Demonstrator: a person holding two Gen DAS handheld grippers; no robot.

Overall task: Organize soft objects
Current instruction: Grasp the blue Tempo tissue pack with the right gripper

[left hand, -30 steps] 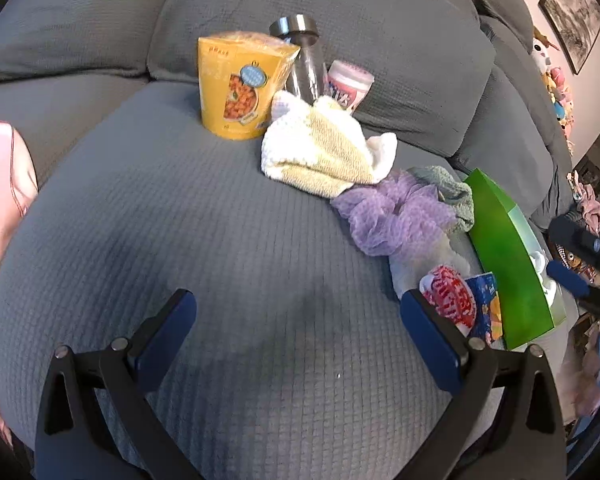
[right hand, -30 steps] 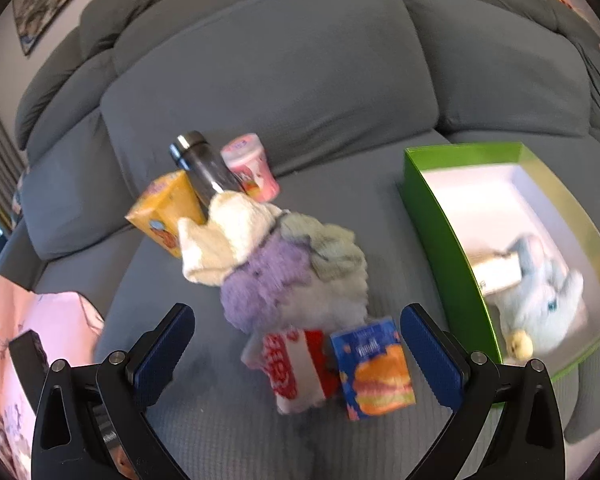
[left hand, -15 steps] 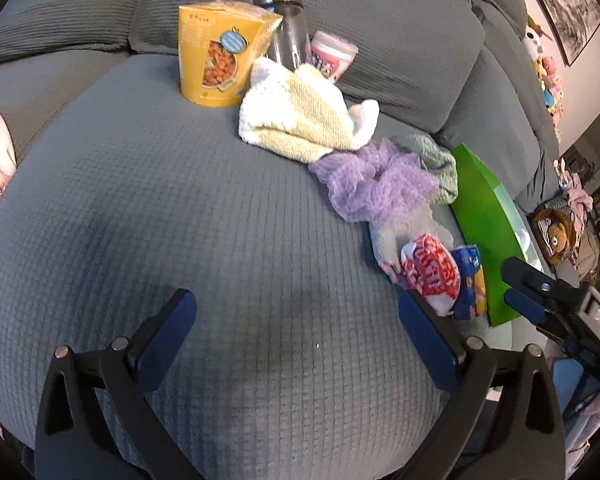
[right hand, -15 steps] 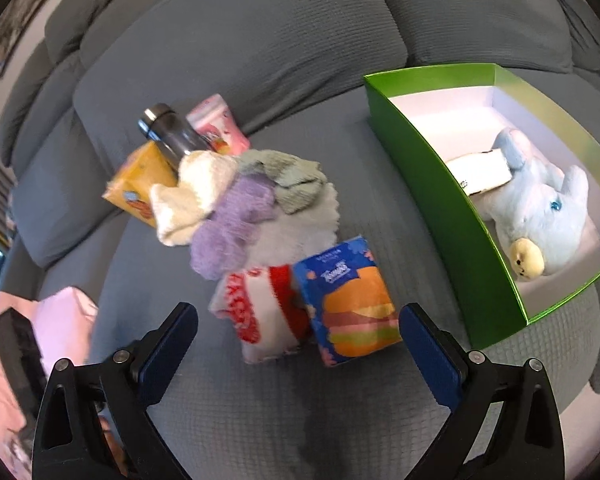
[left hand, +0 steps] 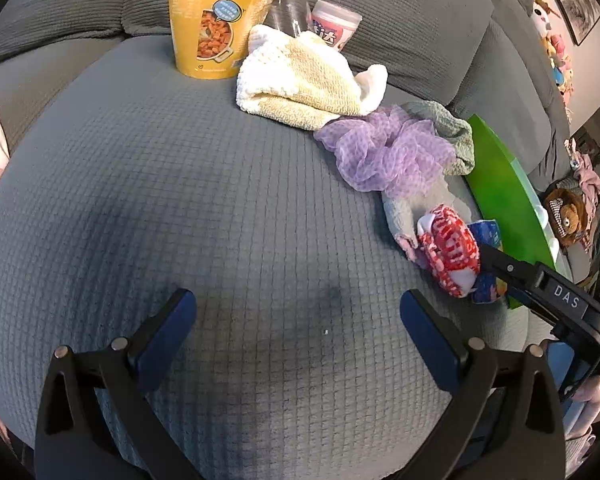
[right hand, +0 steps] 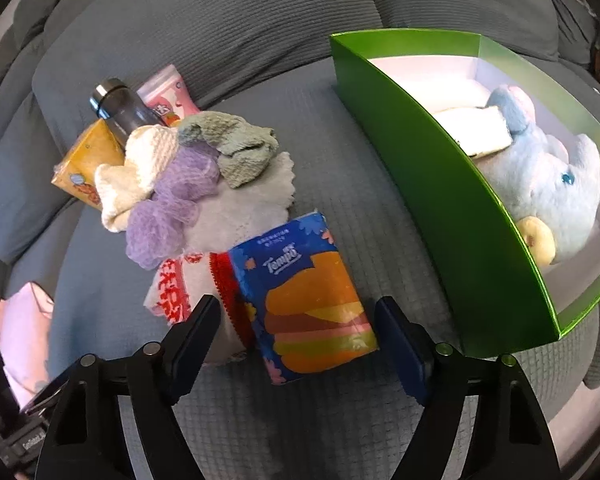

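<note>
The right hand-held gripper (right hand: pixel 296 340) has just been closing around the tissue pack (right hand: pixel 308 300), which lies on the sofa (right hand: pixel 340 200) beside the green box (right hand: pixel 440 184); the pads are not yet pressing. Best to centre the pack and squeeze gently. The left hand-held gripper (left hand: pixel 296 332) hangs wide and empty. Only the right view shows the plush (right hand: pixel 548 192) inside the box.

"Tempo" on the blue tissue pack (right hand: pixel 308 300) — "DAS" on the right gripper (left hand: pixel 564 298).
</note>
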